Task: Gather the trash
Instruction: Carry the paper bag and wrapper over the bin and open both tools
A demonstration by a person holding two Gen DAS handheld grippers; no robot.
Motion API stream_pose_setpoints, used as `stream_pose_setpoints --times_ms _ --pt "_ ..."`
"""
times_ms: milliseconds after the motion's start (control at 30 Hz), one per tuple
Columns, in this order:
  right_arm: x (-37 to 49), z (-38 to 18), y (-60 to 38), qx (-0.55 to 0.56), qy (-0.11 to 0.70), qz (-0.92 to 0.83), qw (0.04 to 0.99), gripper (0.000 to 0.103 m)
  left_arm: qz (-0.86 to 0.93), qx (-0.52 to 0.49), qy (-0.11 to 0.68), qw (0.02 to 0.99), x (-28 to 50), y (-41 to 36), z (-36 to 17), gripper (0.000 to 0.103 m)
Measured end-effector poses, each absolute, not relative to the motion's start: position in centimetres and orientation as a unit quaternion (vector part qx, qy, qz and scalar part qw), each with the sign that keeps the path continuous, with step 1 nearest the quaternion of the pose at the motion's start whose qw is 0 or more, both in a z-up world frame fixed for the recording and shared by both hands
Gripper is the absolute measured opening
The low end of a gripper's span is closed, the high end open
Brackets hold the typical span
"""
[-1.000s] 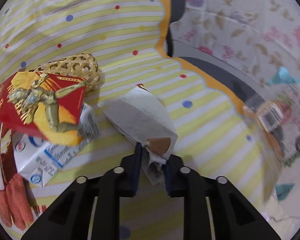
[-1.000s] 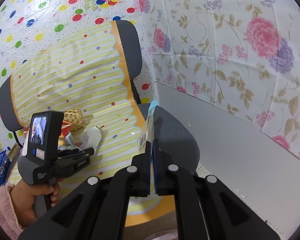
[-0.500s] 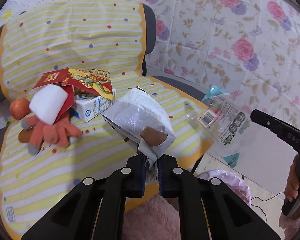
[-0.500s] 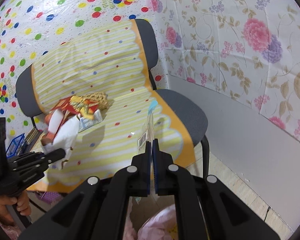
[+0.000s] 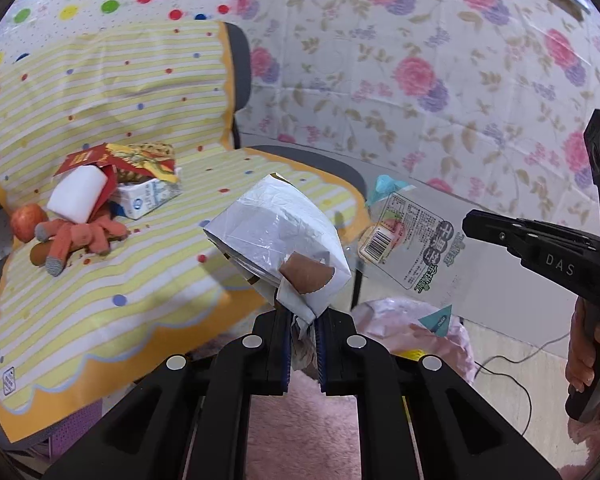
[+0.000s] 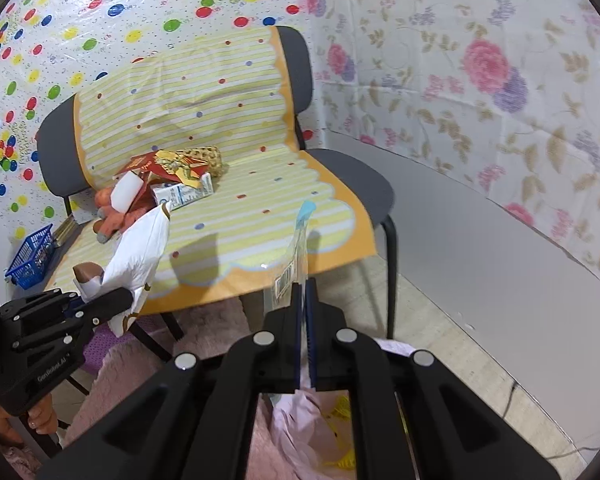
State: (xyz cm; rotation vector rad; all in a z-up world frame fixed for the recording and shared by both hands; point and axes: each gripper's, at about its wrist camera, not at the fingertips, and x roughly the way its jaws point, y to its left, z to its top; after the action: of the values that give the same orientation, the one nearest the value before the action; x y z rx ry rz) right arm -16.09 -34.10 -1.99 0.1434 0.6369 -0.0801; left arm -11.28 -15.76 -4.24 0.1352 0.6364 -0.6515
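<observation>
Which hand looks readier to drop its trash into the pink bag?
Probably the right. Its gripper, clamping the clear wrapper, hangs over the pink bag; the left gripper, with the white bag, is nearer the chair.

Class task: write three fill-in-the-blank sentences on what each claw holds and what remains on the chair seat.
The left claw grips a crumpled ____ paper bag.
The right claw pinches a clear ____ wrapper bearing a barcode.
On the striped seat cover, beside the orange glove, sits a red ____.
Missing: white; plastic; apple
</observation>
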Motion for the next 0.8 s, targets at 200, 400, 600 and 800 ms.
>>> stream_pose_setpoints --times_ms 200,400,600,800 --pt "-19.5 -2.0 -35.0 0.056 0.313 -0.082 0.944 0.003 -0.362 0.074 0.303 0.878 -13.4 -18.5 -4.7 0.011" --pt "-22.0 -2.8 -36.9 0.06 0.323 -0.118 0.937 0.003 -0.405 0.098 0.306 0.856 -15.0 -22.2 -5.5 0.011" --pt "-23.2 -4.2 -39.0 0.074 0.332 -0.139 0.93 0.003 -0.429 0.126 0.321 0.835 -15.1 -25.4 -6.7 0.012" --pt "-22.9 -5.8 -40.8 0.092 0.347 -0.145 0.922 0.003 -0.439 0.139 0.344 0.819 -14.4 -28.0 -8.0 0.016"
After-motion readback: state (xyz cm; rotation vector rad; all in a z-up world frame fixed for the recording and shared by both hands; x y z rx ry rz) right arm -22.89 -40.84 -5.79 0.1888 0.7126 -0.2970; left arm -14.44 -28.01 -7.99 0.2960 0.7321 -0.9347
